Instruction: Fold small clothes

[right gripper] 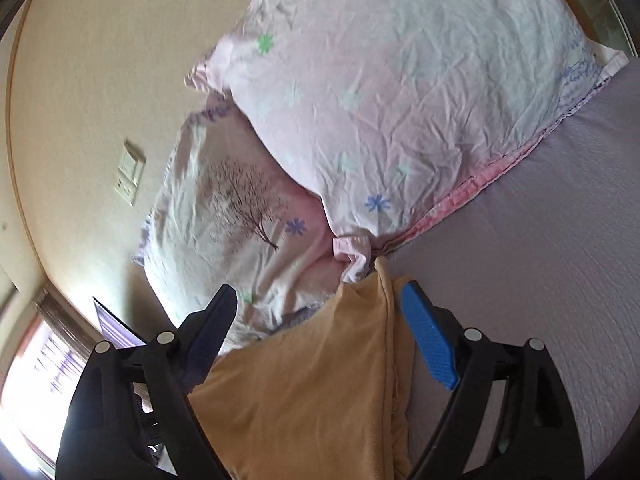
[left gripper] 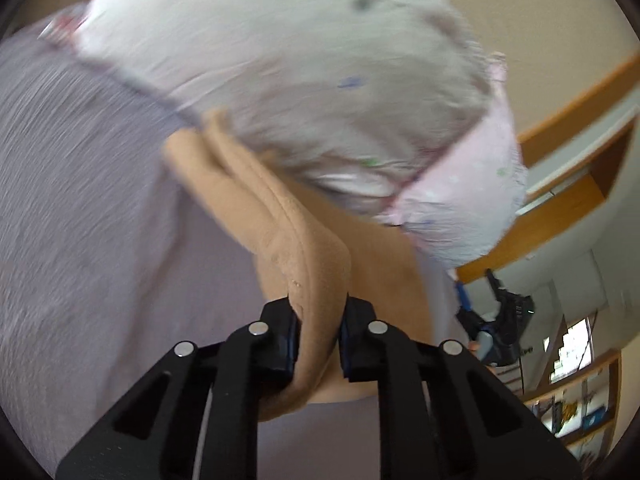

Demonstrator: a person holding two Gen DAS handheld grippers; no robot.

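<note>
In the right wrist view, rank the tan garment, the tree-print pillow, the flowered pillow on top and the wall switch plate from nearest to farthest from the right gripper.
1. tan garment, lying between the open fingers of the right gripper.
2. tree-print pillow, just ahead, left of centre.
3. flowered pillow, stacked above it, farther up and right.
4. wall switch plate, on the wall behind the pillows, far left.

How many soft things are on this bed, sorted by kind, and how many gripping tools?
Tan fleece garment: 1
Floral pillows: 2, upper pink one, lower tree-print one
Lavender bed sheet: 1
Hand-held grippers: 2, left hand-held gripper, right hand-held gripper
Total: 6
</note>
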